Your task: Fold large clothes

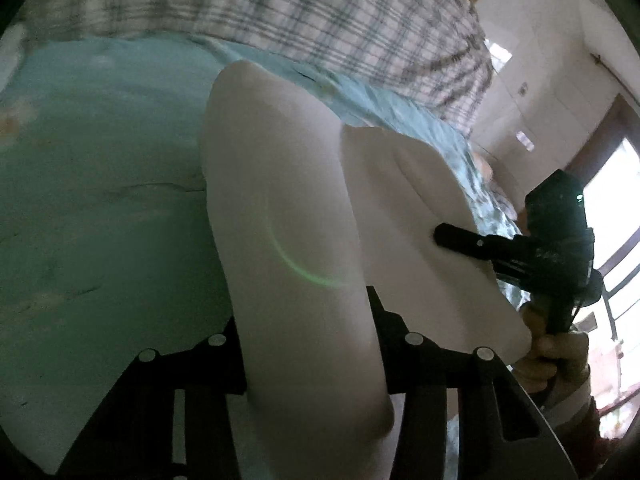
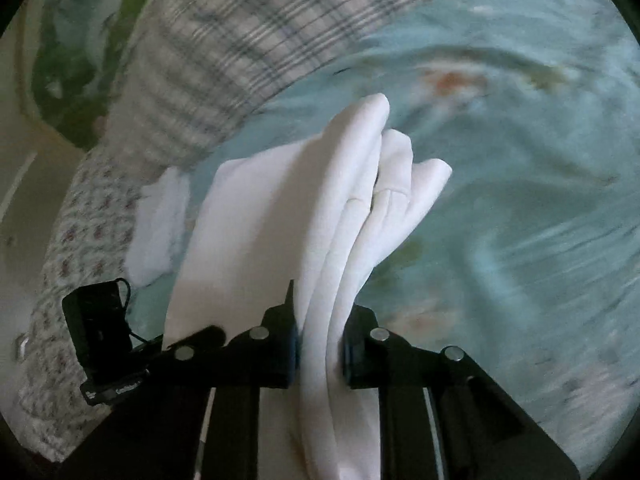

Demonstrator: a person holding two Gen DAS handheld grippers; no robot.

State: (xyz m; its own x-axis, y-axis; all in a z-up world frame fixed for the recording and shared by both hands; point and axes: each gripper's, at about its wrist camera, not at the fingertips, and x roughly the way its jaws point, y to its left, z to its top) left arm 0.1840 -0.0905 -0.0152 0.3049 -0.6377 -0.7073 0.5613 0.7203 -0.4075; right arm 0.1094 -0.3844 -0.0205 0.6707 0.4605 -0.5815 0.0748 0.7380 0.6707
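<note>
Over teal bedsheet (image 2: 500, 200), both claws (image 1: 316, 360) (image 2: 320, 344) clamp white garment (image 2: 280, 208) between their fingers.

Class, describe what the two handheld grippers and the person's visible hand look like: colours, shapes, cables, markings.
Both the left gripper and the right gripper are matte black, with angular linkage arms and round silver pivot bolts. A black box with a thin black cable and small white lettering sits beside the right one. The bare right hand grips a black handle.
</note>
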